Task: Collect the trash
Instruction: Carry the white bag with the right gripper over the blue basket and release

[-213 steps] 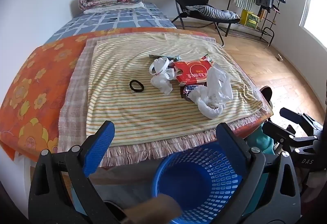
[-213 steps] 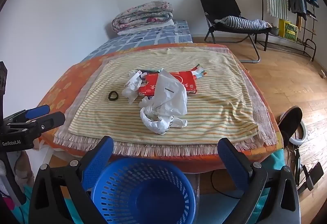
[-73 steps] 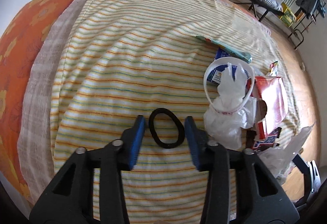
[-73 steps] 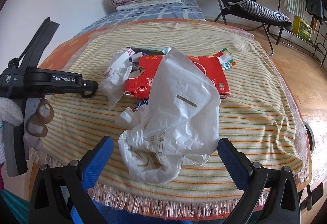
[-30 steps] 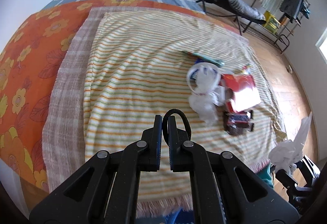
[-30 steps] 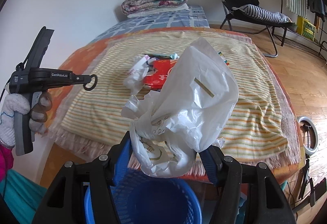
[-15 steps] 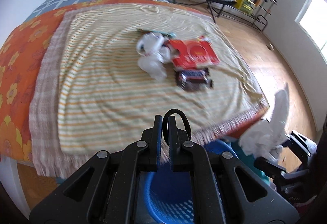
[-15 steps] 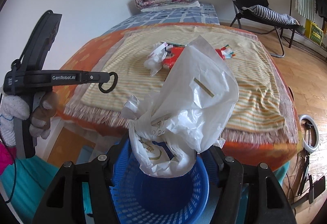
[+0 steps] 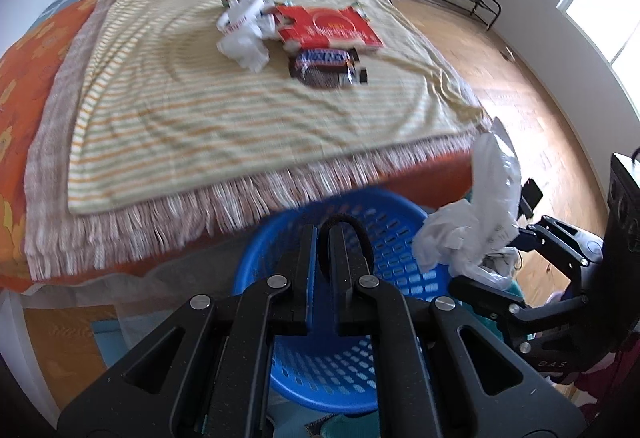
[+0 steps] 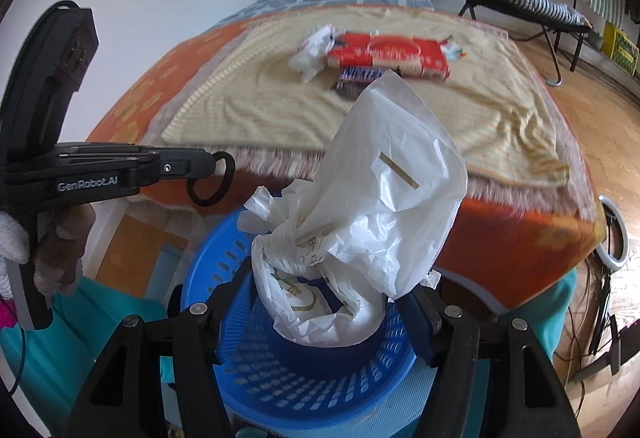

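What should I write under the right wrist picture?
Right hand-held gripper holds a white plastic bag above the blue basket.

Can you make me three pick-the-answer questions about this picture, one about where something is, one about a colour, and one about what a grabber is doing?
1. Where is the white plastic bag?
A. Flat on the striped cloth
B. Held over the basket
C. On the black chair

2. What colour is the basket?
A. Blue
B. Green
C. Yellow

3. What is the left gripper doing?
A. Wide open, holding nothing
B. Shut on the red box
C. Shut on the black hair tie

Answers:
1. B: the right gripper pinches the bag directly above the basket.
2. A: its slotted wall is blue in both views.
3. C: the black hair tie loops out from between the closed fingers, while the red box lies on the striped cloth.
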A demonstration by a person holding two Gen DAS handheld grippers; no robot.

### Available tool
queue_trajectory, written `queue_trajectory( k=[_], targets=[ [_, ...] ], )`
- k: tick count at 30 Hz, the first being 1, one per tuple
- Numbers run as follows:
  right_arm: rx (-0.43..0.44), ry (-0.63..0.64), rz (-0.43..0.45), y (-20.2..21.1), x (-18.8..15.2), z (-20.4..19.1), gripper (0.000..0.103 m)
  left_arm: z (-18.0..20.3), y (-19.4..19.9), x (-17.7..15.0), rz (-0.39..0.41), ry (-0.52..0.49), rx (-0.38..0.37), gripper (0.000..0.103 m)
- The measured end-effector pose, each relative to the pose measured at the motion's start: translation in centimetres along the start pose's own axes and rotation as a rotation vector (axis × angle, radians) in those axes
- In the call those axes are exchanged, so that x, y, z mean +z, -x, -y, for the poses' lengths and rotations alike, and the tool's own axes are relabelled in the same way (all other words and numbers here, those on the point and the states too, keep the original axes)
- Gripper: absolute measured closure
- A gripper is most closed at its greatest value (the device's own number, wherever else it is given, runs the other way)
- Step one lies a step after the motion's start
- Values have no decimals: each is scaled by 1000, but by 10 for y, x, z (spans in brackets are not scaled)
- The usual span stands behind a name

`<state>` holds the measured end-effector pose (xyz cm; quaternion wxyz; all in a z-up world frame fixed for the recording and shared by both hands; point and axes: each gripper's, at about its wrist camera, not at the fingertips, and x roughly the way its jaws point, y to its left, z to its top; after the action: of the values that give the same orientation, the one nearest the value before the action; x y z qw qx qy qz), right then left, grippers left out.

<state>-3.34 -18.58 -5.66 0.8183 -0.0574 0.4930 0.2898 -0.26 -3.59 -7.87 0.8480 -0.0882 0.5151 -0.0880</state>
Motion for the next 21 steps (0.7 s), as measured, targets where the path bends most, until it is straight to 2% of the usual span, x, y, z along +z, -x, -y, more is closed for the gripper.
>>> queue_trajectory(
  k=[6, 13, 15, 17, 19, 21],
  targets=[
    [9, -3, -55, -14, -17, -4, 33, 4, -11, -16, -45, -26, 11, 99],
    [11, -15, -95, -23, -28, -3, 29, 3, -19, -25, -76, -33, 16, 99],
    [12, -18, -104, -26, -29, -2, 28, 5, -21, -27, -82, -44, 23, 92],
    [10, -22, -112, -28, -31, -1, 27, 7, -22, -28, -82, -54, 29, 71],
    [9, -26, -117, -28, -31, 0, 26, 9, -21, -29, -76, -61, 35, 66],
    [6, -30, -117, -28, -32, 1, 23, 11, -22, -29, -77, -72, 42, 65]
  ],
)
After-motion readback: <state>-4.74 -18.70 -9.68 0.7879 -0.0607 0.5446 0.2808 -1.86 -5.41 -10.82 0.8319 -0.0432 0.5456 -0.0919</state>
